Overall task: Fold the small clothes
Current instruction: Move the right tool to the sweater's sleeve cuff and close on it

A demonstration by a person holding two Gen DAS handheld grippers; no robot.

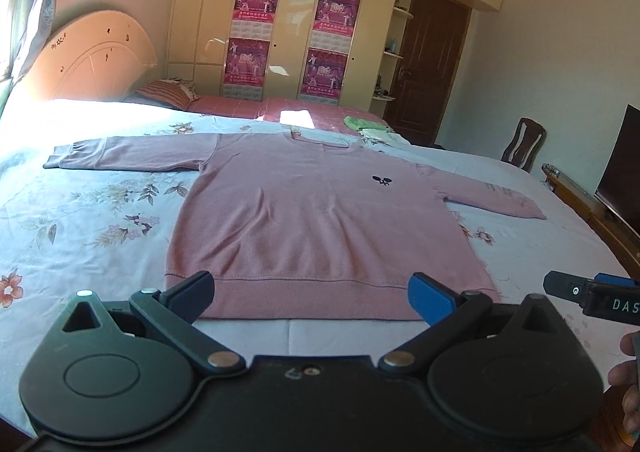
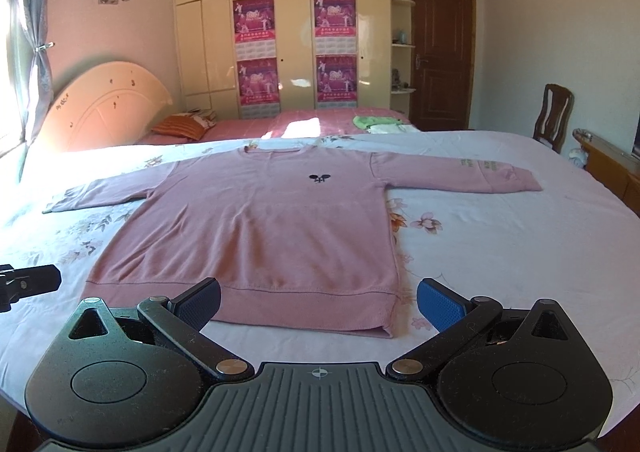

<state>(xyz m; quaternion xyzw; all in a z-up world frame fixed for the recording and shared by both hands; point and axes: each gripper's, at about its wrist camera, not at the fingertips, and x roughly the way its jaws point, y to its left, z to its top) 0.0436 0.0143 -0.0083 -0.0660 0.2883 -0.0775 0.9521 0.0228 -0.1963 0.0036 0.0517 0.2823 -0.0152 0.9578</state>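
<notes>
A pink long-sleeved sweatshirt (image 1: 312, 220) lies flat and face up on the floral bedsheet, sleeves spread to both sides, hem toward me. It also shows in the right wrist view (image 2: 260, 228). My left gripper (image 1: 310, 298) is open and empty, fingers just above the hem. My right gripper (image 2: 318, 304) is open and empty, near the hem's right corner. The right gripper also shows at the right edge of the left wrist view (image 1: 592, 296). The left gripper shows at the left edge of the right wrist view (image 2: 28, 284).
The bed (image 2: 500, 236) has a pale floral sheet. Behind it a pink bed holds a striped pillow (image 2: 180, 126) and green and white folded cloths (image 2: 378, 124). A wardrobe with posters, a brown door, a wooden chair (image 2: 554, 116) and a television (image 1: 620, 172) stand beyond.
</notes>
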